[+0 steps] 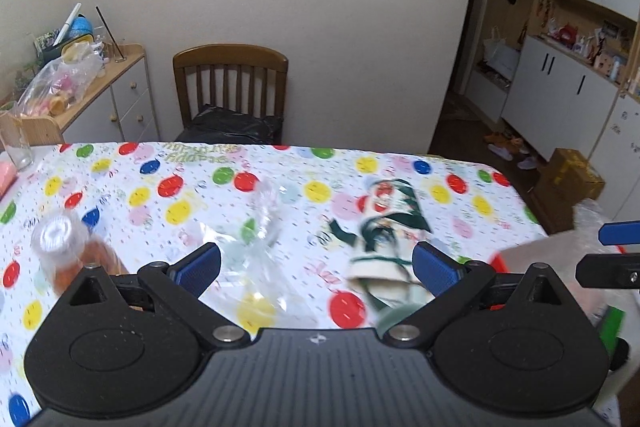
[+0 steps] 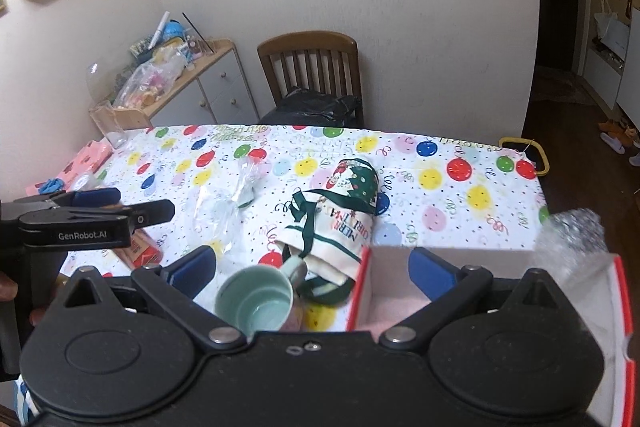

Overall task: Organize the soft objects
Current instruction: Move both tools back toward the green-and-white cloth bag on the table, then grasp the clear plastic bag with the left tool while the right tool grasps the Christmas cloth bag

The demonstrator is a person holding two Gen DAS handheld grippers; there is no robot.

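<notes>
A cream and green Christmas cloth bag (image 2: pixel 344 223) lies crumpled mid-table, with its green ribbon loose. Left of it lies a clear plastic bag (image 2: pixel 222 209), also seen under my left gripper (image 1: pixel 316 267), which hovers open over the clear plastic bag (image 1: pixel 260 247). The cloth bag (image 1: pixel 384 227) is just past that gripper's right pad. My right gripper (image 2: pixel 316 271) is open above a pale green mug (image 2: pixel 256 303) and the left wall of a red-rimmed white box (image 2: pixel 362 291). Bubble wrap (image 2: pixel 572 235) sticks up from the box's far right corner.
A capped bottle of orange liquid (image 1: pixel 64 251) stands at the left. A drinking glass (image 1: pixel 16 143) and a pink packet (image 2: pixel 88 159) sit at the table's far left. A wooden chair (image 1: pixel 230 87) with a black bag is behind the table. A sideboard (image 1: pixel 116 95) stands left of it.
</notes>
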